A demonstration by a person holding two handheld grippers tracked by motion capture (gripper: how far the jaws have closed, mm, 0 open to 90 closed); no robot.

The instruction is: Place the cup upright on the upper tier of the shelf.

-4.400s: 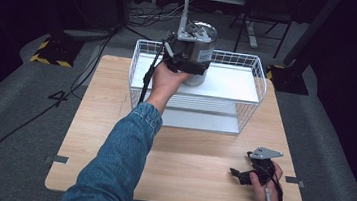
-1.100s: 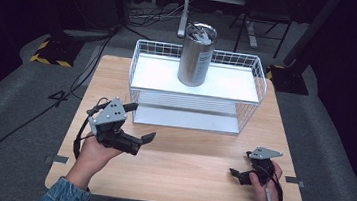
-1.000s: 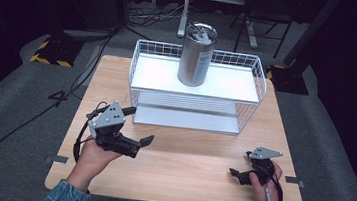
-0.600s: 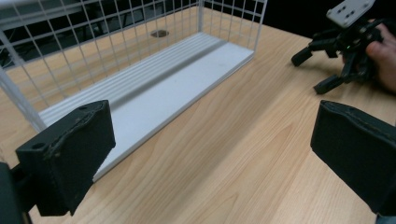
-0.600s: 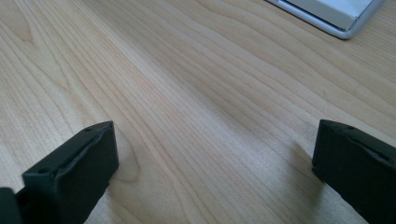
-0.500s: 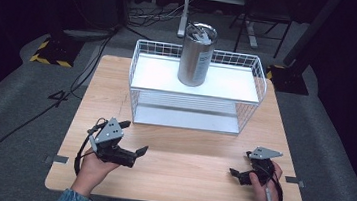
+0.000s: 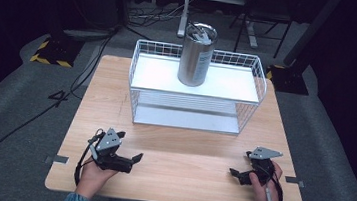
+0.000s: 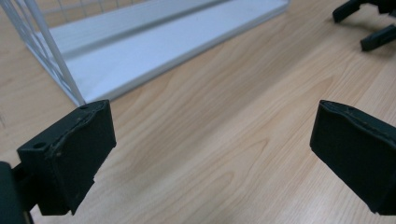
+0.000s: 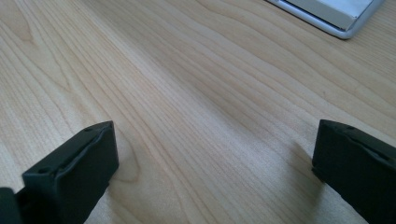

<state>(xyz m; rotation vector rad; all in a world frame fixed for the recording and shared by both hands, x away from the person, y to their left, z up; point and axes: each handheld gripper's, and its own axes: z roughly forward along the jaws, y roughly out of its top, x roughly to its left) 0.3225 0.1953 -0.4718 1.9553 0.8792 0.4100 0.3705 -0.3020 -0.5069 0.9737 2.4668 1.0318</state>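
A tall steel tumbler (image 7: 197,55) stands upright on the top shelf of the white wire rack (image 7: 137,107) at the back of the table. My left gripper (image 7: 133,161) rests low over the front left of the table, open, jaws pointing right with nothing between them. At the front right my right gripper (image 7: 237,175) lies open too, jaws pointing left. In the left gripper view the rack's lower shelf (image 8: 154,51) lies ahead and the right gripper (image 8: 366,23) shows far off. The right gripper view looks along bare wood to a corner of the rack's base (image 9: 337,16).
The wooden table (image 7: 186,154) stretches between the two grippers. Cables (image 7: 39,111) trail on the grey floor at the left. A yellow-and-black striped block (image 7: 49,52) sits on the floor at the back left, and metal stand legs (image 7: 235,16) rise behind the rack.
My left hand let go of the tumbler on the rack's top shelf and drew back to the front left of the table, sinking lower. The right gripper has stayed put.
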